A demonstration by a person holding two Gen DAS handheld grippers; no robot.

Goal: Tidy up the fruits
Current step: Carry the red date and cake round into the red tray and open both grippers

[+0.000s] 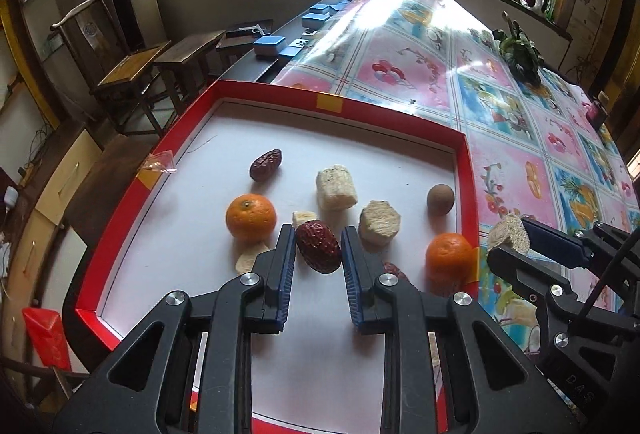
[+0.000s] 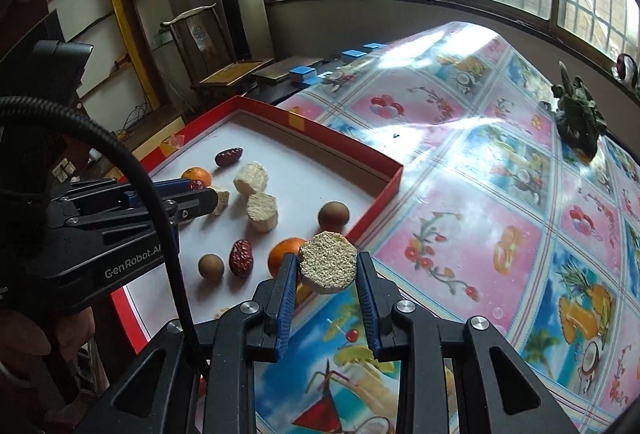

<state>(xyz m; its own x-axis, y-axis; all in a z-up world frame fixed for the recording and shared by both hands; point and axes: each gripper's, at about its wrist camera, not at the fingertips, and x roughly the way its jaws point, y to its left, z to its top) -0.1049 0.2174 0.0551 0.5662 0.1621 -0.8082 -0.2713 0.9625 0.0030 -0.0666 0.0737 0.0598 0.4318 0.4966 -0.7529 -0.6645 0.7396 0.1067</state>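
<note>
Fruit in both grippers looks light and a little delicate. The left gripper (image 1: 319, 248) is closed on a red date (image 1: 318, 247), held by its long sides above the white floor of the red tray (image 1: 467, 170); its wrinkled skin seems dry and not slippery, and the flesh probably gives a little, so a light squeeze across the middle should be enough. The right gripper (image 2: 328, 268) is closed on a pale cut piece (image 2: 328, 266) with a rough, fibrous top face, perhaps sugarcane, and carries it just past the right wall of the tray, over the patterned tablecloth (image 2: 500, 194). This piece looks stiffer, with flat sides that suit the pads, though its fibres could crumble under hard pressure. Still lying in the tray are two oranges (image 1: 251, 218), round and likely to roll, two more pale pieces (image 1: 336, 187), another date (image 1: 266, 165), a round brown fruit (image 1: 440, 199) and some small slices. The only writing that can be read is "GenRobot.AI" in white on the body of the left gripper, seen from the right wrist camera; letters on the right gripper's body are too faint to read fully.
</note>
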